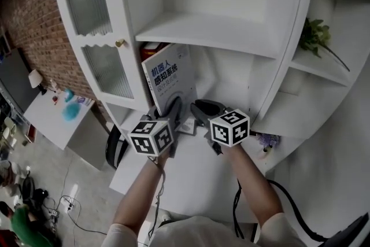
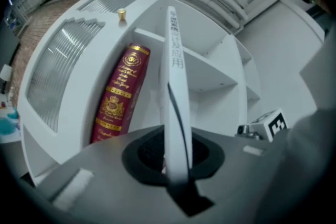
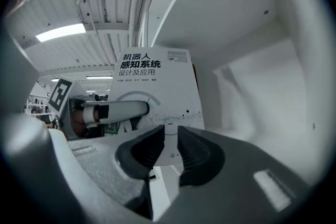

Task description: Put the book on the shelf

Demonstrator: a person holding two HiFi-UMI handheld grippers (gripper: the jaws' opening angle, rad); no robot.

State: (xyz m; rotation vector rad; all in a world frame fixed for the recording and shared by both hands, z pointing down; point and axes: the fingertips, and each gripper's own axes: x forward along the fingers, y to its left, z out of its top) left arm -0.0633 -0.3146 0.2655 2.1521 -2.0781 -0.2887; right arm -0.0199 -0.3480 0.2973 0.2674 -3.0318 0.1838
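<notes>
Nearest, two grippers. Left gripper point(image 1: 175, 108) clenched low on the spine edge of the thin white paperback book point(image 1: 168, 75); holds it upright, seen edge-on between the jaws in the left gripper view. Right gripper point(image 1: 200, 107) just beside, aimed at the front cover; jaws drawn nearly together with a narrow slit left, grasping nothing.

Book: in the lower compartment of the white wooden shelf unit point(image 1: 202, 32), under the middle board, cover turned towards the right gripper. Cannot tell whether its bottom edge rests on the compartment floor. Just behind, leaning towards the side wall: a dark red hardback with gold ornament point(image 2: 118, 94).

Probably handles light and thin, with a soft cover that bends if pinched far from the spine. Looks smooth, so apt to slip. Best to take hold low by the spine, as now, and steady the flat cover with the free jaws while sliding it back.

Counted: two grippers; two books, one white and one red; one purple flower sprig point(image 1: 267, 140); one ribbed-glass door point(image 1: 95, 37) with one gold knob point(image 1: 120, 43); furthest right, one green plant point(image 1: 315, 34).
</notes>
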